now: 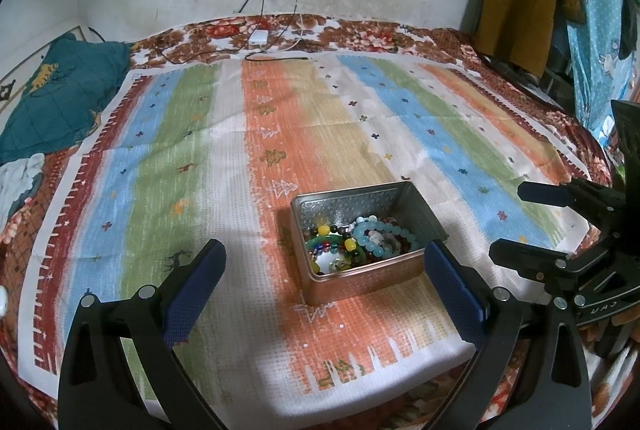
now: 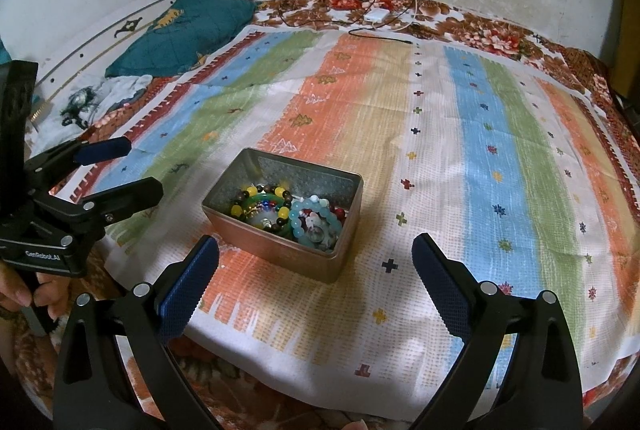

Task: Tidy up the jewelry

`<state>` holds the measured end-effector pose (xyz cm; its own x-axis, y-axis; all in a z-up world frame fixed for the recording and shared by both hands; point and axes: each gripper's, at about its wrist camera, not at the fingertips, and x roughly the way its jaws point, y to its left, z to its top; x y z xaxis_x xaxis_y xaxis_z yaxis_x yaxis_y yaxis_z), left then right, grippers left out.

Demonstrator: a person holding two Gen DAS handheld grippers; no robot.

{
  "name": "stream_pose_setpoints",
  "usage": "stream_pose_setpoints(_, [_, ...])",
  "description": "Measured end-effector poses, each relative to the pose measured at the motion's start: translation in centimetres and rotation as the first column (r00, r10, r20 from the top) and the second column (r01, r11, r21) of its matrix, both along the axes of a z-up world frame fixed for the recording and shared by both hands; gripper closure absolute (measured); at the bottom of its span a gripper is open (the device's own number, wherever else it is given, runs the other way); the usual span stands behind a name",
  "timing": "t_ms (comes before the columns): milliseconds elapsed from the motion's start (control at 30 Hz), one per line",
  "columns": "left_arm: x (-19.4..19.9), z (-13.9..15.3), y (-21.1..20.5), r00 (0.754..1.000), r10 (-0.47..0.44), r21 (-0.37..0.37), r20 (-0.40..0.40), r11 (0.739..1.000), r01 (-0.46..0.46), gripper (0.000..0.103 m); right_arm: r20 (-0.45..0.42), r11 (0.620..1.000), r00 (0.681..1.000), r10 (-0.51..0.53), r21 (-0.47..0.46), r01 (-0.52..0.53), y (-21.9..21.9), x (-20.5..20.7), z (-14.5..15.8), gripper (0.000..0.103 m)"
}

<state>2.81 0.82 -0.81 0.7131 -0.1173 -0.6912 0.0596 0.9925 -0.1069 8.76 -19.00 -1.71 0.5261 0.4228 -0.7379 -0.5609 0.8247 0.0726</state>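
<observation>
Your left gripper (image 1: 324, 282) hangs above the striped cloth (image 1: 240, 134) with its jaws spread wide and nothing between them; your right gripper (image 2: 316, 270) is likewise wide open and empty, off to the tin's right. The open metal tin (image 2: 280, 258) sits on the orange stripe between the two, just ahead of both sets of blue pads; inside lie a pale blue bead bracelet (image 2: 316, 220), a green bangle (image 2: 276, 200) and a yellow-and-dark bead bracelet (image 2: 250, 196), tangled with what may be smaller pieces, too blurred to name.
</observation>
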Motion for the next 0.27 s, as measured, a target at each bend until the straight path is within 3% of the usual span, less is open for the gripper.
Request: stream_pose_setpoints(267, [-0.12, -0.20, -0.11, 1.000, -0.005, -0.001, -0.006, 1.000, 0.005, 0.006, -0.004, 1.000, 1.000, -0.001, -0.007, 0.001, -0.52, -0.02, -0.33, 0.005])
